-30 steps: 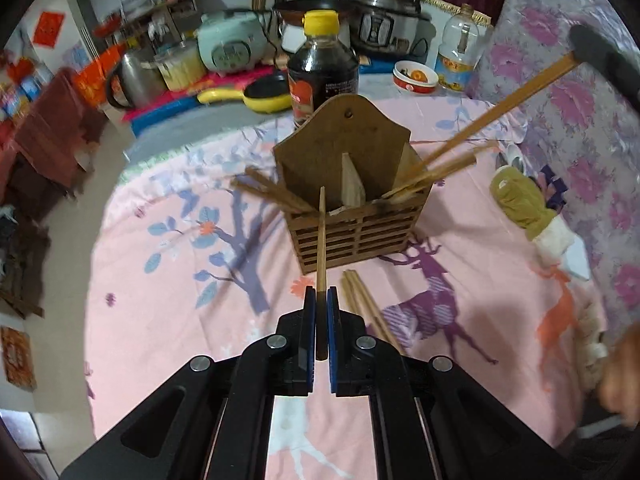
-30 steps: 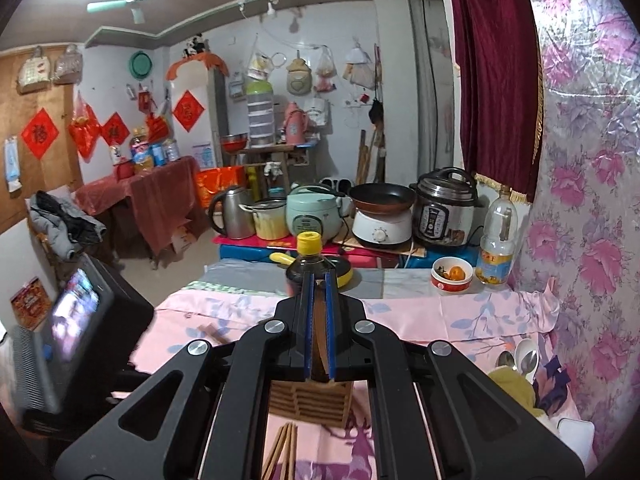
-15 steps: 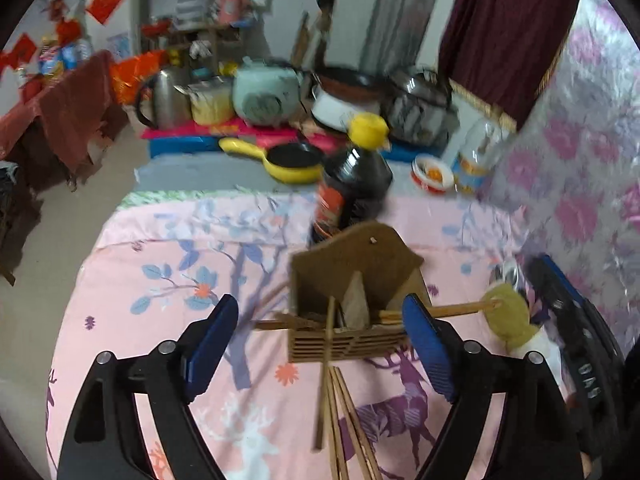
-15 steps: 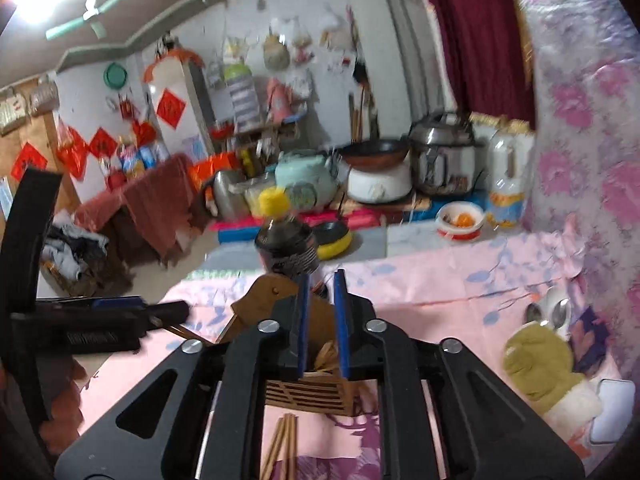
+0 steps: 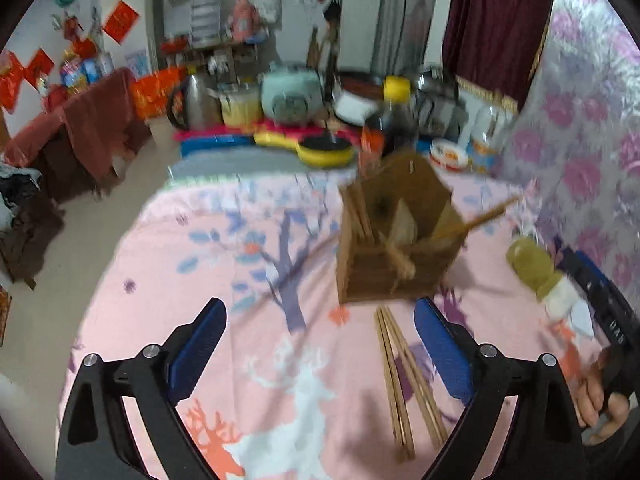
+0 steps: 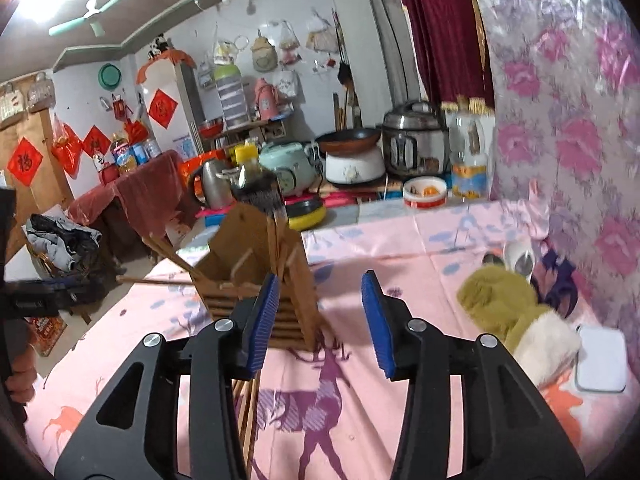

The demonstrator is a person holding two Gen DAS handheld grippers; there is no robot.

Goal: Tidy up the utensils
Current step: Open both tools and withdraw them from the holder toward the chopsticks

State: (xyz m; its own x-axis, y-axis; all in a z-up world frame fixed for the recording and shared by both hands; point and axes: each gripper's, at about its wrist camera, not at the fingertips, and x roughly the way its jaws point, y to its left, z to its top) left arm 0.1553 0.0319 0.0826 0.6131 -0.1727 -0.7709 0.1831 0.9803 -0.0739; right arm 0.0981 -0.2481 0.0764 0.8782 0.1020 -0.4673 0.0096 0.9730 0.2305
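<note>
A wooden utensil holder (image 5: 396, 240) stands on the pink tablecloth (image 5: 248, 280) with several chopsticks poking out of it (image 5: 480, 216). One blurred chopstick (image 5: 400, 264) leans at its front. More chopsticks (image 5: 404, 376) lie flat on the cloth before it. My left gripper (image 5: 320, 320) is near them, its jaws wide and still opening, with nothing between them. In the right wrist view the holder (image 6: 256, 276) is just ahead to the left. My right gripper (image 6: 320, 308) has its jaws opening with nothing between them. The loose chopsticks (image 6: 248, 400) run under its left finger.
A dark sauce bottle (image 6: 248, 168) with a yellow cap stands behind the holder. An olive plush mitt (image 6: 504, 304), spoons (image 6: 516, 260) and a white box (image 6: 600, 360) lie at the right by the floral wall. A hand (image 5: 600, 396) holds the right gripper at the edge.
Both grippers were shut on a chopstick and have let go. The left one opened wide and drew back. The right one sank toward the holder and is parting its jaws.
</note>
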